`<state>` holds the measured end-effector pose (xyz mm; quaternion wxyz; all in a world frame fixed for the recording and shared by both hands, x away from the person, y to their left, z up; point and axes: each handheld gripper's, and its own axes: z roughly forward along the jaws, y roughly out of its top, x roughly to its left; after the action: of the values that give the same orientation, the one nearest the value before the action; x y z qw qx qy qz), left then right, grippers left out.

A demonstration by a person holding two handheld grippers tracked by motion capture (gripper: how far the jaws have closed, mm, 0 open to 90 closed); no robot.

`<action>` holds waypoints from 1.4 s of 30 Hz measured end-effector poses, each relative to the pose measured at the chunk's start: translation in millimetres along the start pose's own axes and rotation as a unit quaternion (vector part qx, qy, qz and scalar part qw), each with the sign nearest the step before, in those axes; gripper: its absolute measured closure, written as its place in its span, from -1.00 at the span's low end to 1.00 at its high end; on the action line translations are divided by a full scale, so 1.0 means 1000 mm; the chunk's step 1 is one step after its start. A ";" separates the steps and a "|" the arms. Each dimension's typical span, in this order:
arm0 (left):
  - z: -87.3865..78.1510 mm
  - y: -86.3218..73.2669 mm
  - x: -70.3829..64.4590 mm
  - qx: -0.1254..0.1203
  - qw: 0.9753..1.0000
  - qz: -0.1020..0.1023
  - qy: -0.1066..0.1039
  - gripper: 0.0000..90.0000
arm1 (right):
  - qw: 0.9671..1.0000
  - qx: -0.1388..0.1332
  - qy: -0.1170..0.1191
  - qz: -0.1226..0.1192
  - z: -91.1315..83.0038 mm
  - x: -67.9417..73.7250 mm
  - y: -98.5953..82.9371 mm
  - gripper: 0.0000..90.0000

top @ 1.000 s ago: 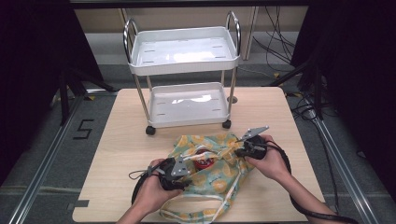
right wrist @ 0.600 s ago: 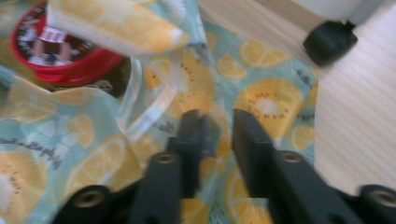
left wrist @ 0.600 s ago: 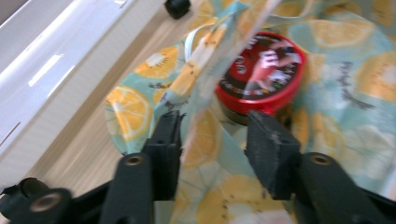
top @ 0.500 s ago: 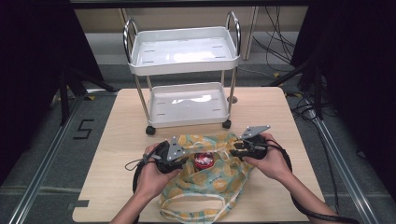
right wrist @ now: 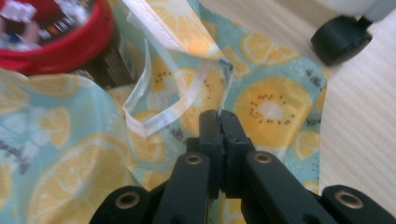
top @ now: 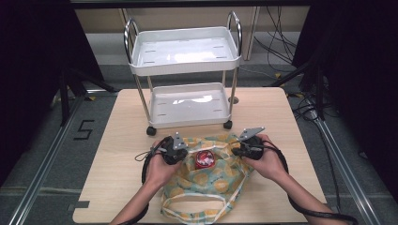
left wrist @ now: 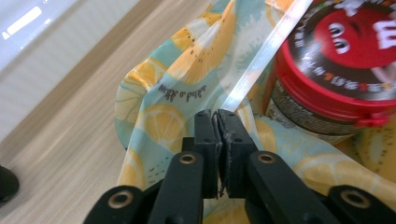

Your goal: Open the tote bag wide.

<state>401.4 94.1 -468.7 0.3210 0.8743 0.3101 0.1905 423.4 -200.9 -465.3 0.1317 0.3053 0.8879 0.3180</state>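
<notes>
**Jaws clamped on the bag's mouth**

The left gripper point(left wrist: 218, 116) has its jaws pinched tight on the fruit-print bag point(top: 211, 180) rim beside a red-lidded jar point(top: 205, 158). The right gripper point(right wrist: 218, 116) bites the opposite rim. The bag lies on the counter point(top: 117, 140), just before the white cart point(top: 187, 93).

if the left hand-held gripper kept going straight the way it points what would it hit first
Most likely the red-lidded candy jar inside the fruit-print bag. The left hand-held gripper is shut on the bag's edge, with the jar just ahead and slightly to one side, though depth is unclear.
</notes>
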 end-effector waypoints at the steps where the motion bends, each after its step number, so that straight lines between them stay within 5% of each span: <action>1: 0.002 0.000 0.000 0.002 1.000 0.000 -0.001 0.95 | 1.000 0.005 -0.003 0.007 0.002 0.001 -0.001 1.00; 8: 0.013 -0.007 0.001 0.040 0.999 0.016 0.011 0.98 | 0.999 0.033 -0.017 -0.001 0.006 -0.001 -0.006 1.00; 10: 0.014 -0.009 0.001 0.042 0.999 0.014 0.008 0.98 | 0.999 0.035 -0.010 0.018 0.007 0.001 -0.007 1.00; 12: 0.016 -0.010 0.001 0.045 0.999 0.005 0.004 0.98 | 0.999 0.045 -0.028 -0.008 0.009 -0.003 -0.009 1.00; 14: 0.017 -0.011 0.002 0.050 0.999 0.008 0.008 0.98 | 0.999 0.041 0.001 0.025 0.009 0.002 -0.008 1.00; 15: 0.016 -0.011 0.003 0.054 0.998 0.018 0.009 0.98 | 0.999 0.048 -0.006 0.014 0.009 0.002 -0.008 1.00; 24: 0.016 -0.015 0.003 0.052 0.999 -0.004 0.008 0.95 | 0.999 0.043 -0.002 0.026 0.009 0.001 -0.010 0.99; 28: 0.014 -0.013 0.003 0.048 0.999 -0.013 0.013 0.78 | 0.999 0.034 -0.007 0.036 0.007 0.002 -0.009 0.92; 29: 0.011 -0.013 0.004 0.043 0.999 -0.015 0.017 0.69 | 0.999 0.026 -0.017 0.012 0.007 0.000 -0.010 0.87; 33: -0.002 -0.009 0.010 0.023 0.999 -0.031 0.034 0.34 | 1.000 0.001 -0.015 0.026 0.000 0.002 -0.008 0.70; 36: -0.015 -0.006 0.010 -0.004 0.999 -0.046 0.022 0.14 | 1.000 -0.021 -0.013 0.017 -0.004 0.003 -0.006 0.58; 42: -0.031 -0.008 0.007 -0.009 0.998 -0.058 -0.005 -0.08 | 0.999 -0.041 -0.010 0.014 -0.009 0.003 -0.002 0.46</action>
<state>386.6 117.9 -450.7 0.3412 0.8528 0.3570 0.1700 415.9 -204.4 -460.1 0.1486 0.3157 0.8681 0.3530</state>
